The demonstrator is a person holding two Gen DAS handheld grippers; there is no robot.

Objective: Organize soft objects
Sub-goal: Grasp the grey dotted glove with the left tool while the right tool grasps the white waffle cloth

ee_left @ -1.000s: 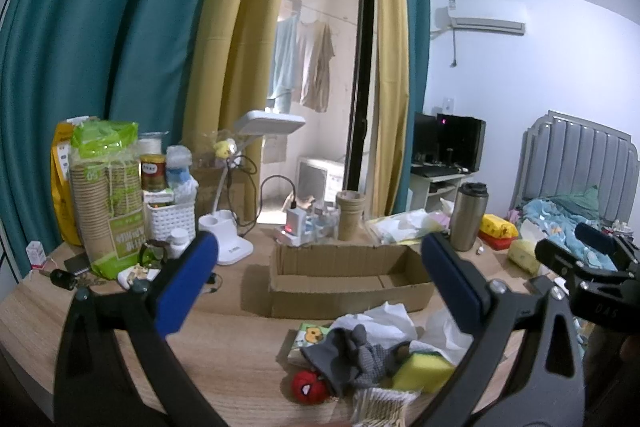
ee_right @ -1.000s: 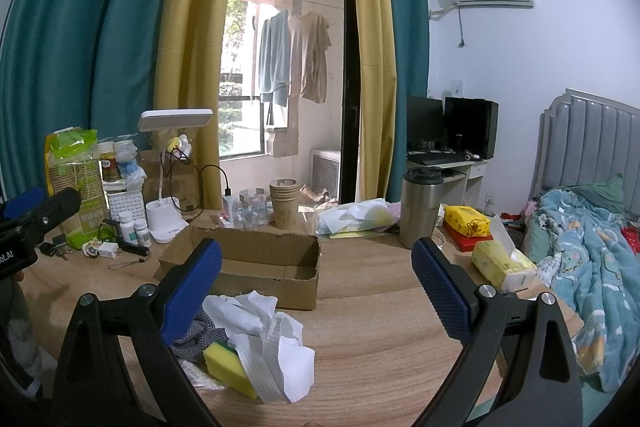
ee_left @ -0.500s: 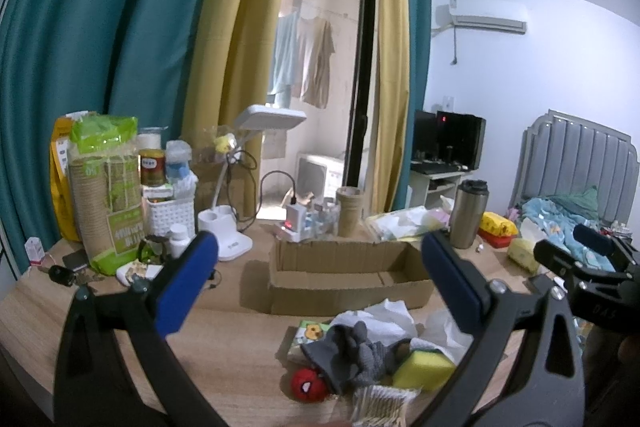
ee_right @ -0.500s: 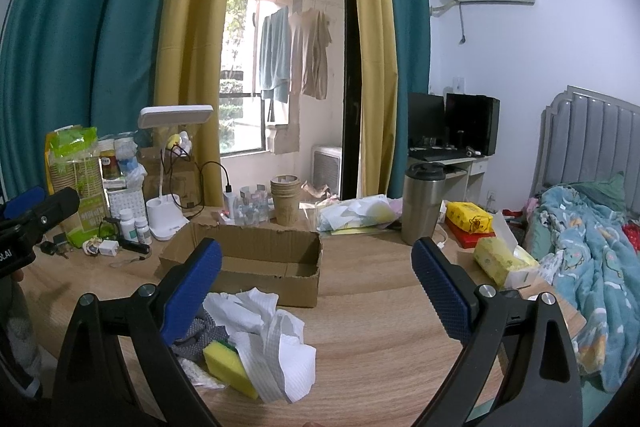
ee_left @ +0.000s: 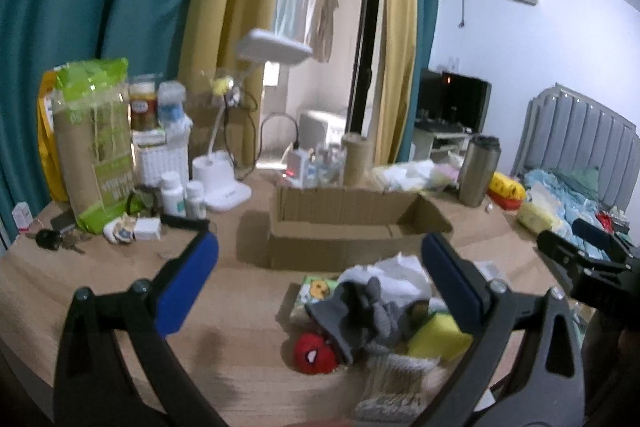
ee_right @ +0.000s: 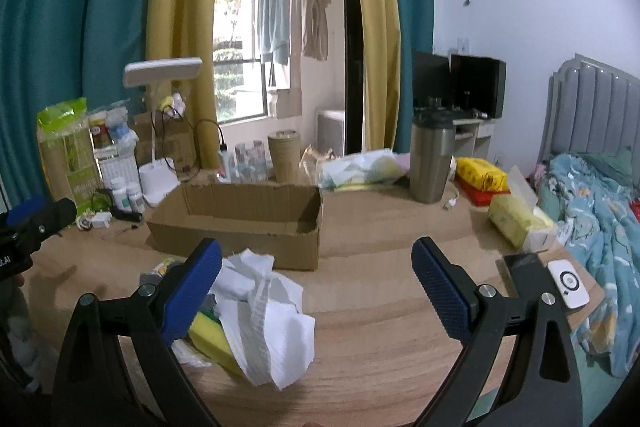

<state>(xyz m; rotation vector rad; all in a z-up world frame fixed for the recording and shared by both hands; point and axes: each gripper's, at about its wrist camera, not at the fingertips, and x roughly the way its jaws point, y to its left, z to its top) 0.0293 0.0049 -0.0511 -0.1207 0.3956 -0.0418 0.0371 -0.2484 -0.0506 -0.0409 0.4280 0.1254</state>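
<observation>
Left gripper point(ee_left: 320, 281): jaws wide open, holding nothing, touching nothing. Up above the wooden table point(ee_left: 240, 307), looking down at a pile of soft things just in front of an open cardboard box point(ee_left: 344, 227). In the pile: a grey sock point(ee_left: 360, 311), a red spider-face ball point(ee_left: 314, 353), a yellow sponge point(ee_left: 438, 341), a white cloth point(ee_left: 400, 269). At the bottom edge, something pale and stringy, too blurry to name.

Right gripper point(ee_right: 316, 291): jaws wide open too, holding nothing. Up above the table, with the white cloth point(ee_right: 268, 319) and the yellow sponge point(ee_right: 208, 337) low on its left side, partly hidden behind the left blue pad. Cardboard box point(ee_right: 240, 223) just behind the pile, nothing seen inside.

Whole left view a bit blurry. Only the tip of each gripper seen in the other view.
</observation>
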